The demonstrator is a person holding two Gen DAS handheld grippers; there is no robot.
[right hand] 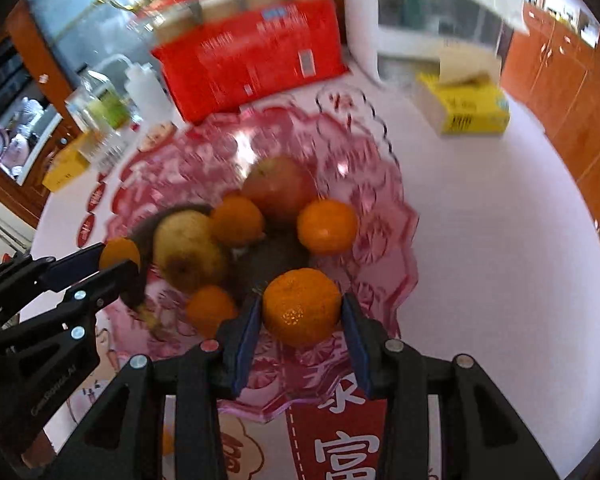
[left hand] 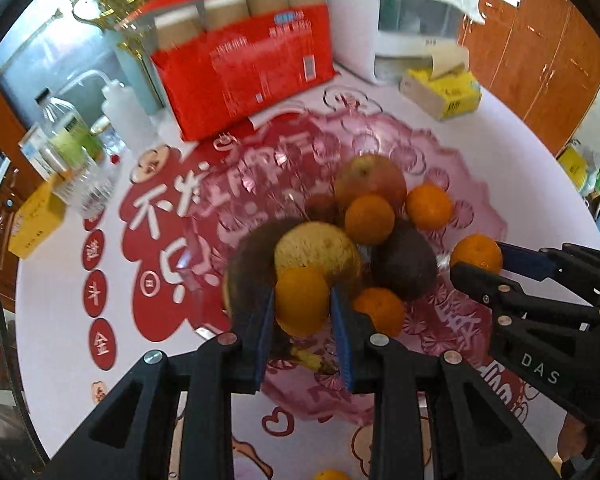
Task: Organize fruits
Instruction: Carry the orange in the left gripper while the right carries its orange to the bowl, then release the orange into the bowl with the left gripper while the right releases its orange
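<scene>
1. Progress: most fruit already sits in the pink glass dish [right hand: 384, 216] in the middle of the tabletop [right hand: 480, 240]. I count an apple [right hand: 278, 192], a yellowish pear [right hand: 188, 252], 3 loose mandarins and some dark fruit underneath.
2. Left tongs [left hand: 302, 304]: nearly closed, blue pads clamped on a small orange mandarin [left hand: 300, 300], hanging over the near-left part of the dish.
3. Right tongs [right hand: 300, 316]: slightly wider, gripping a larger mandarin [right hand: 302, 306] over the near rim of the dish. Both views show each tool's fruit from the side too.
4. Judgement: both fruits are carried but not yet set down; release into the dish looks like the step in hand.
5. Left to do: 1 orange fruit [left hand: 330, 474] lies on the tabletop below the left tongs, only partly in view. Other stray fruit, if any, is out of frame.
6. Look of the fruit: right mandarin is pebbled, glossy, slightly flattened; left one is smoother and paler. Pear is spotted with a brown bruise.
7. Frames are motion-blurred; fine detail is uncertain.
</scene>
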